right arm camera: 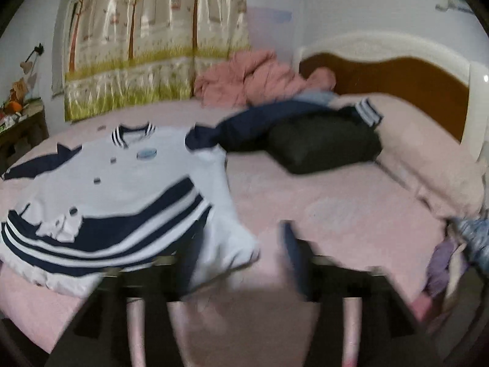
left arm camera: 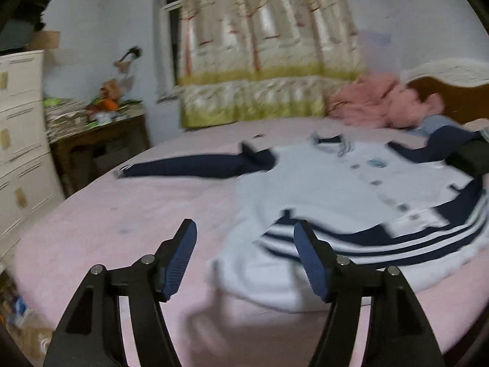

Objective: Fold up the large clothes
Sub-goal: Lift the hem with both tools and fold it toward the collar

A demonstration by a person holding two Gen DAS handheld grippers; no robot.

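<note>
White-and-navy jacket [left arm camera: 351, 189] lies flat on the bed [left arm camera: 122, 214], collar-to-hem axis running from upper centre to lower centre, its hem just beyond the left gripper [left arm camera: 244, 229], both grippers wide and empty.

We find the jacket [right arm camera: 122, 189] spread on the bed [right arm camera: 336, 202], a folded garment [right arm camera: 327, 150] to its right (over one sleeve), crumpled bedding [right arm camera: 253, 76] behind, the headboard [right arm camera: 397, 76] further right.
</note>
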